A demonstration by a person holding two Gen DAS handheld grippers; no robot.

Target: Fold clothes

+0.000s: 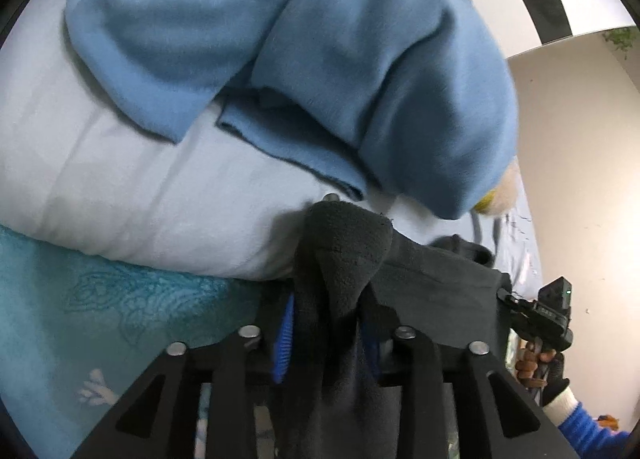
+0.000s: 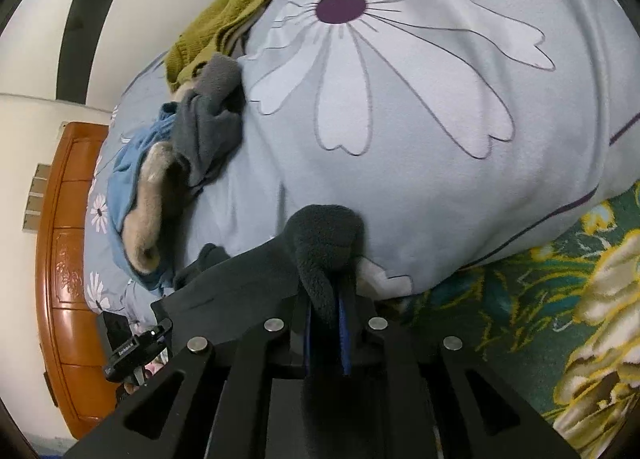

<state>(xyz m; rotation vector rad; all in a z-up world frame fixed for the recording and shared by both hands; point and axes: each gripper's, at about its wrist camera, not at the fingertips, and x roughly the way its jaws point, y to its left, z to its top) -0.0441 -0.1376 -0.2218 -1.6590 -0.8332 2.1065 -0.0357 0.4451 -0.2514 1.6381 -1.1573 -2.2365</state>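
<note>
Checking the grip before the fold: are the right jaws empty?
No: the right gripper is shut on the dark grey fleece garment, bunched between its jaws.

Both grippers' fingertips are buried in the dark fleece (image 1: 344, 243), so you can't see where the pads actually meet on either side. The blue sweater (image 1: 280, 51) runs off the top edge and looks smeared along its right side. Something yellow and white (image 1: 496, 199) pokes out from under it, can't tell what. In the right wrist view the green knit (image 2: 232, 15) is cut off at the top, and the tan fuzzy thing (image 2: 148, 203) is half wrapped in blue cloth.
</note>
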